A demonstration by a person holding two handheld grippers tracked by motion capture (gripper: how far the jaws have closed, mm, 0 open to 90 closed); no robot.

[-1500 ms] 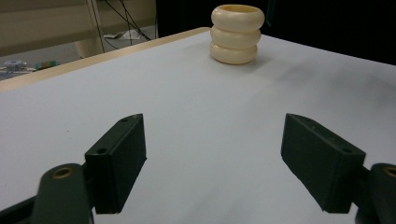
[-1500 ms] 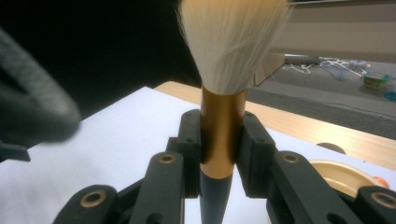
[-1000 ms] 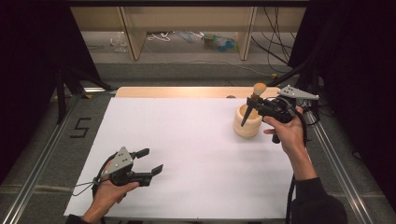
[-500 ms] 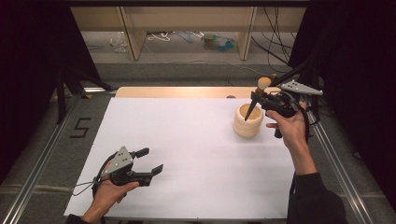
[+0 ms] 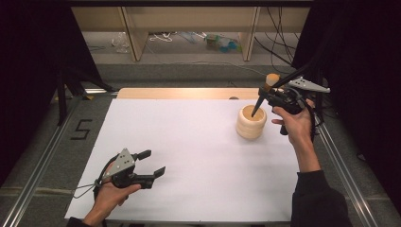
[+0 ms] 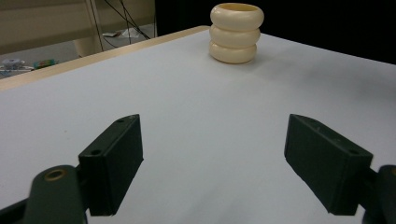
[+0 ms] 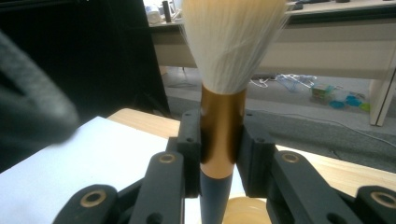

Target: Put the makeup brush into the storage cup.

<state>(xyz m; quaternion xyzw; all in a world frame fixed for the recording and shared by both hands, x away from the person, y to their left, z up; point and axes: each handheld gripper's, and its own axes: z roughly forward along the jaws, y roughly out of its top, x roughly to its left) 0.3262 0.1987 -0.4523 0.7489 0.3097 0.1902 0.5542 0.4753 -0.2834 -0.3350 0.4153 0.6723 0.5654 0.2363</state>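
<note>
The right tool (image 5: pixel 265 94) has its two black jaws clamped on the gold metal collar of a make-up brush with pale bristles and a dark tapered handle (image 7: pixel 223 126), one jaw on each side of the collar in the right gripper view. The brush stands nearly upright, slightly tilted, bristles up at the top, the dark handle pointing down. In the high view its thin lower end hangs at the mouth of the cream-coloured ribbed holder shaped like three stacked rings (image 5: pixel 251 122); whether the tip is inside the rim or just over it, I cannot tell from here. That holder stands on the white counter (image 5: pixel 198 142) at the far right, just left of the hand that carries the right tool.

Over at the near left, the left tool (image 5: pixel 147 163) lies low over the white counter with its jaws spread wide and nothing between them. In the left gripper view the cream holder (image 6: pixel 236 31) stands well apart from it, far off near the counter's far edge.

Against the earlier frames: the right tool and the brush have crept a little to the right and away, and the brush now stands steeper over the holder. The left tool has not budged, and the holder sits where it was.
</note>
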